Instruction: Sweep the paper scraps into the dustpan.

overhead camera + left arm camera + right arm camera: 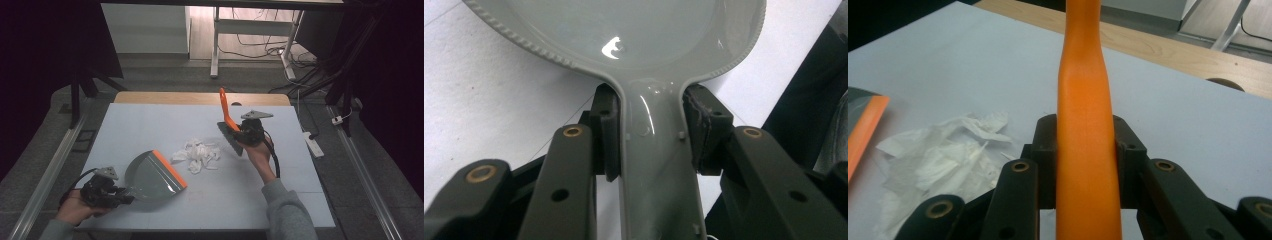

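A grey dustpan with an orange lip lies on the white table at the front left. My left gripper is shut on its grey handle, both pads pressed against the sides. A pile of crumpled white tissue sits in the middle of the table, just right of the pan's lip. My right gripper is shut on the orange handle of a hand brush, whose dark head hangs just right of the tissue.
The white table top ends in a wooden strip at the far edge. Beyond it stand a white desk frame and loose cables on the floor. A power strip lies on the floor to the right.
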{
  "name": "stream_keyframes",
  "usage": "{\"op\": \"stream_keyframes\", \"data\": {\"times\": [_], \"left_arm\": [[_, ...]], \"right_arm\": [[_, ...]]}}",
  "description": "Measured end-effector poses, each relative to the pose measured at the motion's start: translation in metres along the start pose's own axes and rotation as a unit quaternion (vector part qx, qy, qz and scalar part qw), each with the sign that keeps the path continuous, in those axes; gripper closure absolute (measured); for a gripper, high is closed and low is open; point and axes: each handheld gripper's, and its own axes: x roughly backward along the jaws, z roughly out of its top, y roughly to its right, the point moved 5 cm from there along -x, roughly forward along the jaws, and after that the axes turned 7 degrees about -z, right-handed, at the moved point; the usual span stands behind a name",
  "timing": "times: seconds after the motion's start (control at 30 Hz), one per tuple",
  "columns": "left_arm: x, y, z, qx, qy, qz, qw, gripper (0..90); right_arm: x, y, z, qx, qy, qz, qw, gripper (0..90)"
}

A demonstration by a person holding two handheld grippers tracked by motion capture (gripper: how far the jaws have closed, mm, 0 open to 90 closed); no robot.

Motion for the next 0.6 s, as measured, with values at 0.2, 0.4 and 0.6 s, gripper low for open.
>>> {"op": "stream_keyframes", "data": {"times": [0.2,0.4,0.6], "left_arm": [[-0.001,-0.005,-0.001,0.011,0.003,-0.006,0.9999,61.3],[-0.008,-0.007,0.001,0.011,0.0,-0.02,0.9997,61.3],[-0.01,-0.008,0.003,0.012,-0.001,-0.028,0.9995,61.3]], "right_arm": [[-0.009,0.003,-0.001,0.001,-0.013,-0.008,0.9999,69.8],[-0.019,0.003,-0.001,0.007,-0.027,-0.013,0.9995,69.8],[-0.03,0.004,-0.001,0.005,-0.036,-0.029,0.9989,69.8]]}}
